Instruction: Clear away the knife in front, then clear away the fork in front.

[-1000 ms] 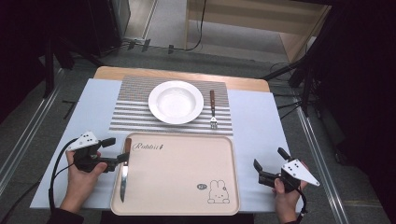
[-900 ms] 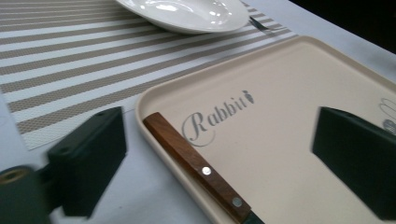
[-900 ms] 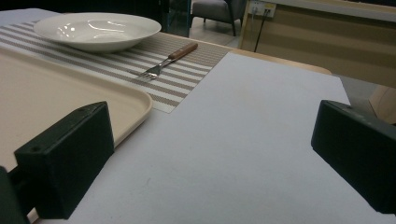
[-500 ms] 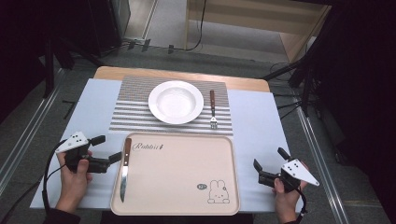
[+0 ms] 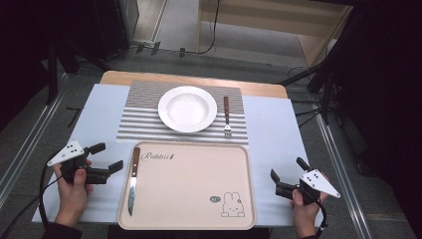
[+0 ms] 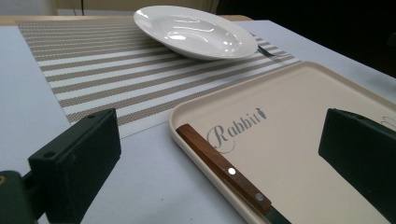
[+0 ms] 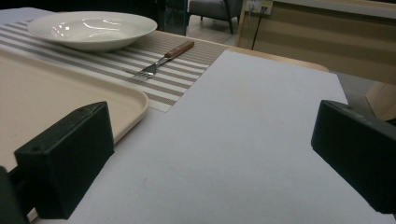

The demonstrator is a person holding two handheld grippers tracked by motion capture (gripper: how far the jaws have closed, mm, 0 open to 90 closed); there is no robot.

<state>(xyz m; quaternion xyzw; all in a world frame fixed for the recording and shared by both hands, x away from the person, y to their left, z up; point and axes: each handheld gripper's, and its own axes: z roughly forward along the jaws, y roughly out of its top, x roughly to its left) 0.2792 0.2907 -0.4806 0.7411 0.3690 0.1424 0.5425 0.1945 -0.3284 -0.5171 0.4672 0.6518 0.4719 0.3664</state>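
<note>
The knife lay on the tray — plate and fork waited beyond it; left gripper and right gripper gaped wide, empty.

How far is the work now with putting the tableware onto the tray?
Done: the knife lies on the tray, along its left edge. In hand: nothing. The left gripper, whose jaws have just been opening, stands open beside the tray, apart from the knife; the right gripper is open over bare table. Probably left: the fork and plate, which sit on the striped mat.
</note>
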